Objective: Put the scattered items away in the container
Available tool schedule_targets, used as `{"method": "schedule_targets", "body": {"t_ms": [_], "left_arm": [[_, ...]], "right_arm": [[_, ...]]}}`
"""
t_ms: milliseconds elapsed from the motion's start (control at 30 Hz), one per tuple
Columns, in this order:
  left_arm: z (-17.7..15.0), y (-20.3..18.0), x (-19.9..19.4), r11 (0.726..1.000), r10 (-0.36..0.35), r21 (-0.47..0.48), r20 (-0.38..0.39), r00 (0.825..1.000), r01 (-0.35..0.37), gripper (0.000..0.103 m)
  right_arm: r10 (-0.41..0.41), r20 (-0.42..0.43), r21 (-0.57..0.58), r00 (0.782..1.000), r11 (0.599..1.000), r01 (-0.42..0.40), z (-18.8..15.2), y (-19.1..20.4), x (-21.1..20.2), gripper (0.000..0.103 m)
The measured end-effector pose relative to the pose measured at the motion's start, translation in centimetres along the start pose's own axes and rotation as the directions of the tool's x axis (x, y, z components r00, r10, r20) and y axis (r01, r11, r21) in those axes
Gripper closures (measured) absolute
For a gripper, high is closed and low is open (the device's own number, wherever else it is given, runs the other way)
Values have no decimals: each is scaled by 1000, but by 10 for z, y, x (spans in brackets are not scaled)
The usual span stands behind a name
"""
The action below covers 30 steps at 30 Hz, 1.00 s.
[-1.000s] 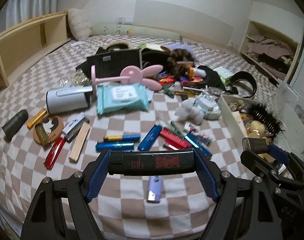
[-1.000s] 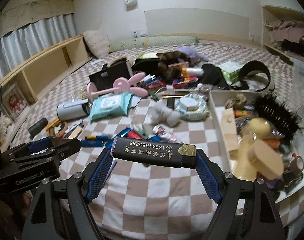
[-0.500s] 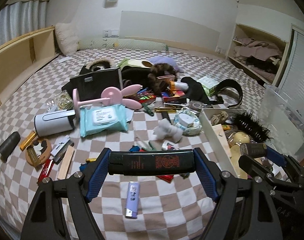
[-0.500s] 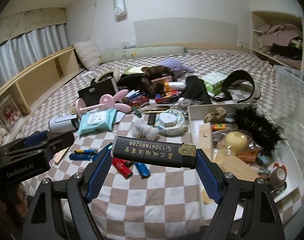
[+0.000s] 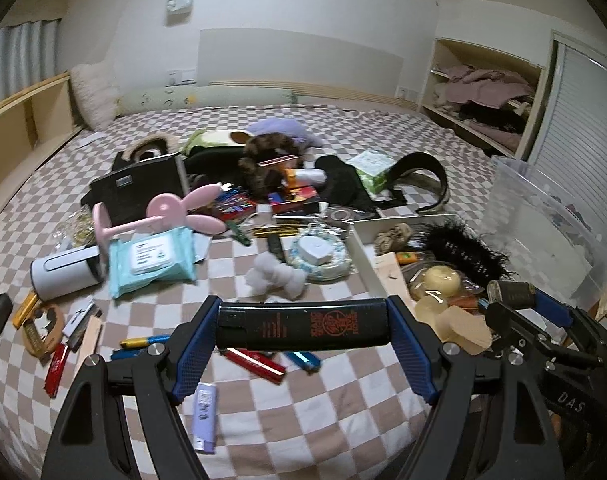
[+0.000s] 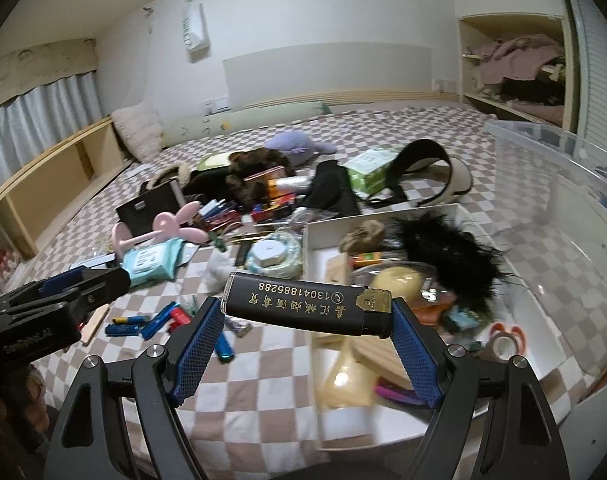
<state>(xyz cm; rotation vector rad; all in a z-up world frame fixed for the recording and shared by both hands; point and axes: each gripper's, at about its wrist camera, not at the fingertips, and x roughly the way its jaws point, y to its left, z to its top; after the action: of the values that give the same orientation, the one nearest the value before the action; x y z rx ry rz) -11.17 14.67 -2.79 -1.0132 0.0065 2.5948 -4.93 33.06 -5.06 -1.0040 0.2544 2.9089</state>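
My left gripper (image 5: 303, 330) is shut on a black lighter with red print (image 5: 303, 325), held crosswise above the checked bed. My right gripper (image 6: 307, 312) is shut on a black lighter with gold lettering (image 6: 307, 305), held above the left wall of the white tray (image 6: 383, 216). The tray holds a black feather piece (image 6: 443, 248), a yellow ball (image 6: 399, 282), wooden blocks and tape. The tray also shows in the left wrist view (image 5: 367, 256), right of my left gripper. Several lighters (image 5: 255, 362) lie scattered on the bed, and a lilac one (image 5: 204, 416) lies nearest.
A wet-wipes pack (image 5: 151, 260), a pink bunny stand (image 5: 163, 216), a grey-white cylinder (image 5: 63, 274), a black box (image 5: 139, 184), tape roll (image 5: 319, 254) and plush toys crowd the bed's middle. A clear plastic bin (image 6: 563, 208) stands right of the tray. Wooden shelves run along the left.
Both grippers have risen and swung right toward the tray, each still holding its lighter. The right gripper now hangs over the tray's left wall.
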Motion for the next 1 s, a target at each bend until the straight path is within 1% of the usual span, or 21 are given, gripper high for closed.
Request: {"method": "schedule_targets", "body": {"t_ms": [267, 533, 700, 833, 1000], "left_arm": [[5, -36, 14, 998, -41, 41, -17, 999, 42, 22], [7, -71, 30, 992, -91, 87, -51, 995, 95, 22], [5, -93, 40, 984, -128, 117, -84, 988, 137, 22], [1, -110, 52, 974, -161, 139, -129, 978, 179, 22], [-5, -126, 66, 964, -180, 167, -175, 968, 209, 22]], "right_arm": [[-58, 2, 44, 998, 997, 57, 1, -46, -6, 20], [-105, -5, 75, 994, 992, 105, -1, -83, -9, 20], [-124, -18, 88, 992, 988, 125, -3, -104, -6, 20], [-136, -30, 93, 990, 986, 139, -4, -117, -2, 20], [-143, -48, 103, 989, 984, 147, -8, -133, 4, 20]]}}
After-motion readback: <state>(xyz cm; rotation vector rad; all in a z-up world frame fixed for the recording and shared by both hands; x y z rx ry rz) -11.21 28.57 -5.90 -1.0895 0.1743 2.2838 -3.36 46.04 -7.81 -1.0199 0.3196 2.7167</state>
